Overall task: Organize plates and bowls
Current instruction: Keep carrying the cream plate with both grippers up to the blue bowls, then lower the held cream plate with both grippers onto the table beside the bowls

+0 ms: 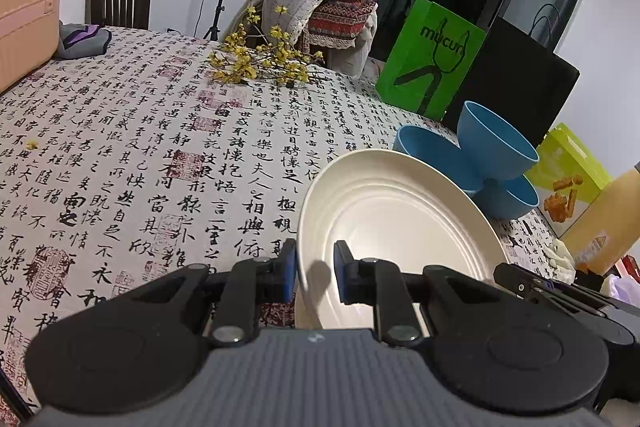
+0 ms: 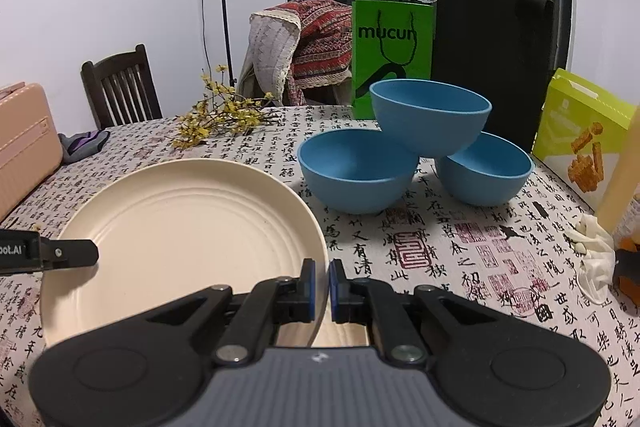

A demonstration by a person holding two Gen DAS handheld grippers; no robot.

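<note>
A cream plate (image 1: 400, 223) (image 2: 188, 231) is held tilted above the calligraphy tablecloth. My left gripper (image 1: 315, 273) straddles its left rim with a gap between the pads, so it looks open around the rim. My right gripper (image 2: 322, 285) is shut on the plate's right rim. Three blue bowls stand behind the plate: one at the left (image 2: 356, 171) (image 1: 432, 155), one at the right (image 2: 486, 167) (image 1: 512, 197), and one resting on top of both (image 2: 430, 117) (image 1: 496, 143).
A green paper bag (image 2: 392, 55) and a black bag (image 2: 492, 67) stand behind the bowls. A yellow-green snack box (image 2: 580, 135), a yellow bottle (image 1: 604, 223) and a white glove (image 2: 594, 251) are at the right. Yellow flower twigs (image 1: 260, 63) and a pink suitcase (image 1: 28, 11) are at the far left.
</note>
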